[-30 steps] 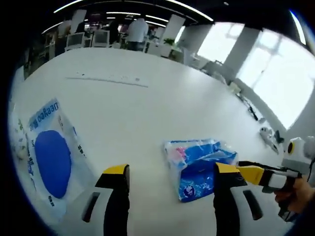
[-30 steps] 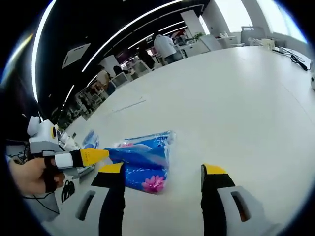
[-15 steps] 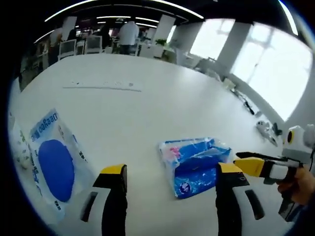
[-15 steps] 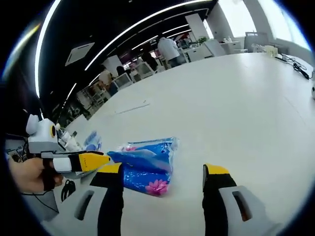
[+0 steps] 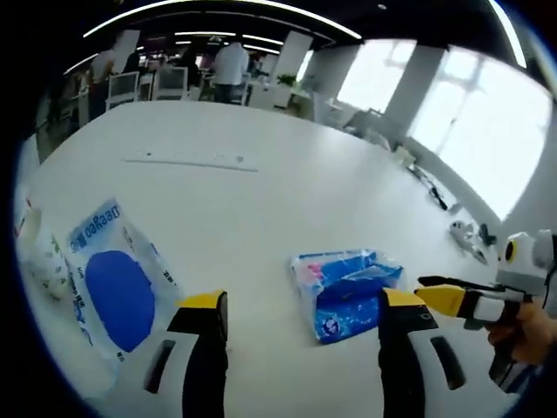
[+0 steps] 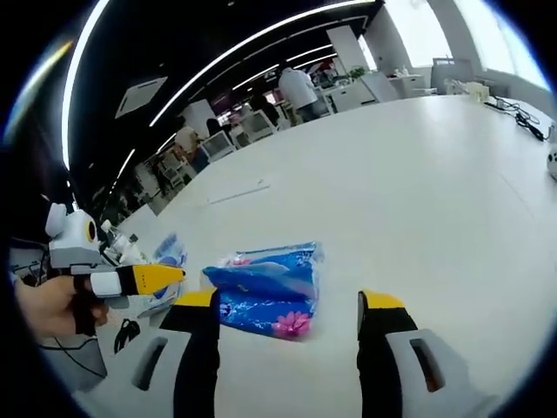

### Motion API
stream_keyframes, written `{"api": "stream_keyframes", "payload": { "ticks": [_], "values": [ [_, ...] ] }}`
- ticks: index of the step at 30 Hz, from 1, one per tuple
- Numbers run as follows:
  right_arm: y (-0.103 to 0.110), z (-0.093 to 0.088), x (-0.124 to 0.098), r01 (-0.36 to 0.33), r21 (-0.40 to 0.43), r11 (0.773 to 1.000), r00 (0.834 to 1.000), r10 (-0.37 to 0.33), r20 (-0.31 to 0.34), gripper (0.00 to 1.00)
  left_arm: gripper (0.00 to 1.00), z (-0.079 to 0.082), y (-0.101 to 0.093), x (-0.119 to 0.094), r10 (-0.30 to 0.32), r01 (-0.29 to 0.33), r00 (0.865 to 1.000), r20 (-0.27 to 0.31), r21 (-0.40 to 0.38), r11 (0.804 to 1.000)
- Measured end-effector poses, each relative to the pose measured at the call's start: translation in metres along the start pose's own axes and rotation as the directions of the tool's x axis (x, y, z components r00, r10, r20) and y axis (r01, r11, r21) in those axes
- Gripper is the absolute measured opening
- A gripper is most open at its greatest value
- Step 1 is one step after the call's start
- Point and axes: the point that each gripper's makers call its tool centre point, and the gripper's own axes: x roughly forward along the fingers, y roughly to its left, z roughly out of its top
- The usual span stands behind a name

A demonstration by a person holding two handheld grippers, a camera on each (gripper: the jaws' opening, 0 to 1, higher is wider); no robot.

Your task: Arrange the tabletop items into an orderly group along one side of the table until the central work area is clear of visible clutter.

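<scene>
A blue flower-print tissue pack [image 5: 344,292] [image 6: 265,292] lies flat on the white table [image 5: 287,192], just ahead of both pairs of jaws. My left gripper [image 5: 302,305] is open, its yellow-tipped jaws wide apart with the pack near the right one. My right gripper [image 6: 289,305] is open too, the pack lying by its left jaw. Each gripper enters the other's view: the right gripper [image 5: 435,296] in a hand, the left gripper [image 6: 174,276] a short gap from the pack. A white packet with a blue oval [image 5: 117,292] [image 6: 165,257] lies to the left.
A pale crumpled bag [image 5: 43,261] sits at the table's left edge. A long thin strip [image 5: 191,159] lies farther out. Cables and small white objects [image 5: 466,235] line the right edge. People stand by desks and chairs [image 5: 226,65] beyond the table.
In the right gripper view the left gripper's tip, which overlapped the tissue pack, now stands a short gap clear of it. Both cameras have shifted slightly.
</scene>
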Motion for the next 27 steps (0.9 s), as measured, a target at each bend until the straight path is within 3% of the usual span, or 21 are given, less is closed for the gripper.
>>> {"api": "stream_keyframes", "payload": {
  "ticks": [9,16,27],
  "values": [
    [0.014,-0.004,-0.011,0.02,0.001,1.0,1.0,-0.02,0.013,0.61,0.67,0.004,0.008,-0.029,-0.003,0.003,0.999,0.032,0.0,1.0],
    [0.037,-0.023,-0.03,0.042,0.004,0.999,0.999,-0.042,0.012,0.6,0.66,0.005,0.021,-0.054,-0.015,0.015,0.999,0.046,0.009,1.0],
    [0.076,-0.03,-0.042,0.058,0.012,0.998,0.998,-0.058,0.039,0.6,0.65,0.002,0.041,-0.092,-0.033,0.032,0.998,0.05,0.014,0.999]
  ]
}}
